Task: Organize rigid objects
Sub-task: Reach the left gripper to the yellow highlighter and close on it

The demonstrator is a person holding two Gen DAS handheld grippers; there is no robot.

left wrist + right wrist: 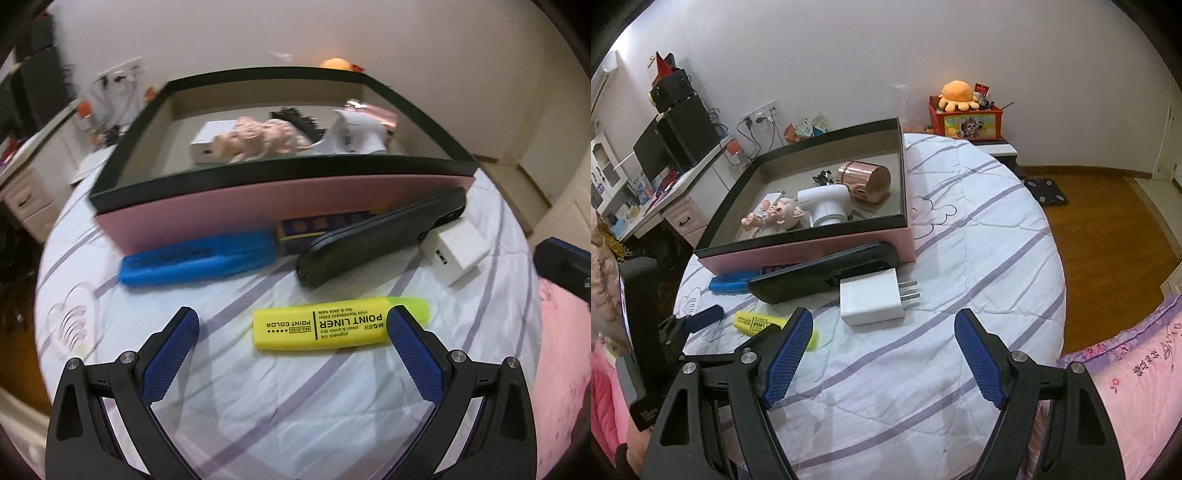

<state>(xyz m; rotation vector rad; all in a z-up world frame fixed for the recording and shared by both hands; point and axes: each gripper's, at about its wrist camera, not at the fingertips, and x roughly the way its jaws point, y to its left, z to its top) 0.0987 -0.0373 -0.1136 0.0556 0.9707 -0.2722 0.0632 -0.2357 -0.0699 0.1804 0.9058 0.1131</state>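
The left gripper [295,325] has its fingers [173,354] spread wide with nothing between the pads, poised over the yellow highlighter [332,328] on the bed [258,406]. The marker's long axis runs straight across the gap, cap toward the right finger, so closing now would likely catch it end to end and squirt it loose on the soft quilt. The right gripper [882,350] is also spread and empty, just short of the white charger [871,297], prongs pointing right. The pink box [812,254] lies beyond.
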